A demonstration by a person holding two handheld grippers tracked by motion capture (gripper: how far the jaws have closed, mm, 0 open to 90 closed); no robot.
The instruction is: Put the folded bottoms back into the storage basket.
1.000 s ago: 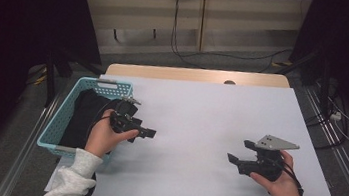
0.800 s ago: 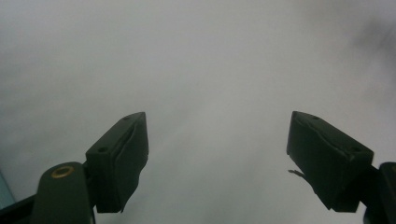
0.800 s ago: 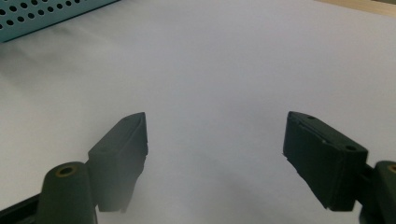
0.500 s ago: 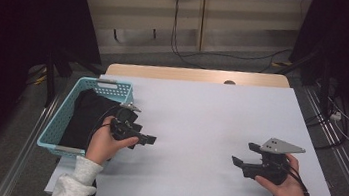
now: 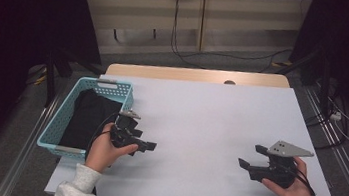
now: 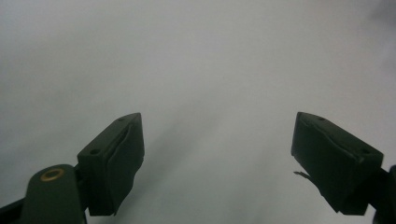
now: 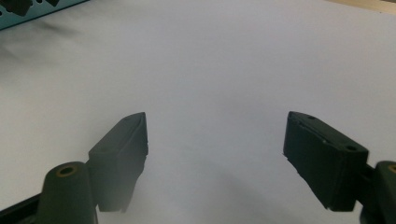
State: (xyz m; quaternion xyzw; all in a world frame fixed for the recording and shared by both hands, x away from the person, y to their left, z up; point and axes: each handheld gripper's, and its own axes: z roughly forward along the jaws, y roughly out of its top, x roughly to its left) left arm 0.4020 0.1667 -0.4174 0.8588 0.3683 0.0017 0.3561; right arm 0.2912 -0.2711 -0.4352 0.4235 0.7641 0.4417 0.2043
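The left gripper [image 5: 144,142] hovered low over the white table [image 5: 209,127] just beside the basket's [image 5: 61,123] right wall, at about 8 o'clock from the table's middle. Its jaws pointed toward 3 o'clock. In the left gripper view they stood wide apart with nothing between them, only bare white surface ahead; they had just been opening a little further. The left hand [image 5: 105,150] wrapped the gripper's body, a pale sleeve [image 5: 75,189] coming in from 6 o'clock.

The basket, turquoise and perforated, sat at the table's left edge, at 9 o'clock from the middle. A black cloth [image 5: 87,117] lay inside it and covered most of its floor. The cloth touched neither gripper; the left gripper was the nearer one, just outside the rim.

The right gripper [image 5: 251,158] was held at about 4 o'clock from the table's middle, well apart from the basket. Its jaws pointed toward 9 o'clock, at the other gripper. In the right gripper view the jaws were spread wide and empty, with bare table between them and a strip of the basket at 11 o'clock in the far corner. The right hand [image 5: 290,185] gripped it from below, and a grey plate [image 5: 287,149] sat on top of it.

Between the two grippers lay bare table.
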